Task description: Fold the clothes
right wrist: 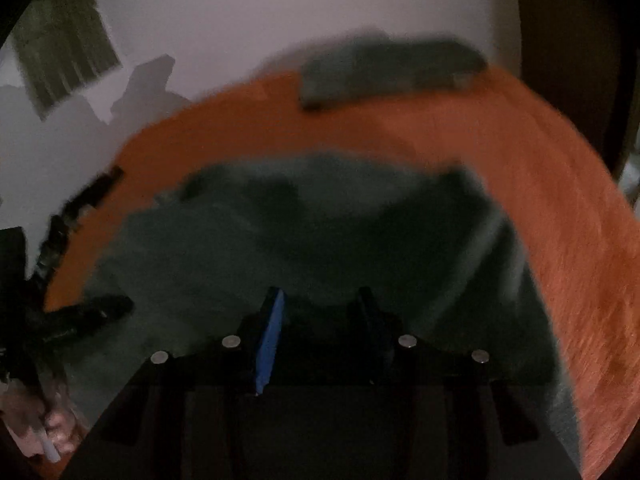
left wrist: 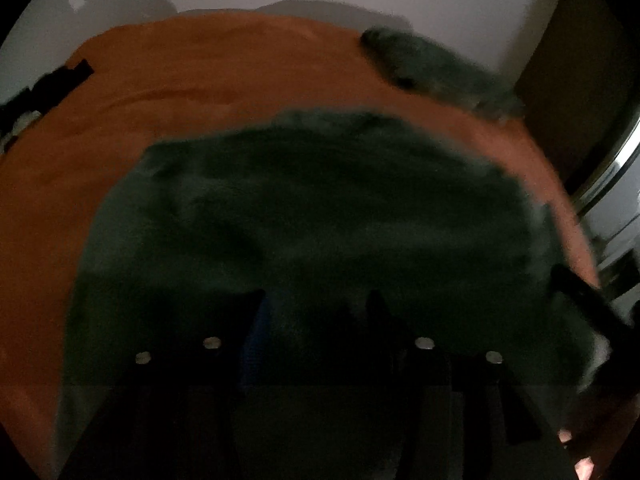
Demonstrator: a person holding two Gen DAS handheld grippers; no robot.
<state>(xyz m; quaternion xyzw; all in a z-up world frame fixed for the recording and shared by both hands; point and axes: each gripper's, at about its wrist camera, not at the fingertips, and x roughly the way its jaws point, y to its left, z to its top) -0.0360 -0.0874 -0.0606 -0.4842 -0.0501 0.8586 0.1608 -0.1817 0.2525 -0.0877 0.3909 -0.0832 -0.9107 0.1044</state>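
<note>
A dark green fleecy garment (left wrist: 312, 208) lies spread on an orange cloth (left wrist: 180, 76). My left gripper (left wrist: 316, 300) sits low over its near part, fingers partly closed with green fabric bunched between them. In the right wrist view the same garment (right wrist: 340, 224) fills the middle, its right edge turned up and paler. My right gripper (right wrist: 320, 300) is likewise closed on a bunch of the fabric beside its blue pad. Each gripper shows at the edge of the other's view: the right gripper (left wrist: 580, 296) and the left gripper (right wrist: 84, 316). Both views are dark and blurred.
A second folded green item (left wrist: 432, 64) rests at the far right of the orange cloth, also visible as the folded item (right wrist: 392, 68). A black object (left wrist: 52, 84) lies at the cloth's left edge. A pale wall (right wrist: 280, 8) stands behind. A hand (right wrist: 48, 432) shows at lower left.
</note>
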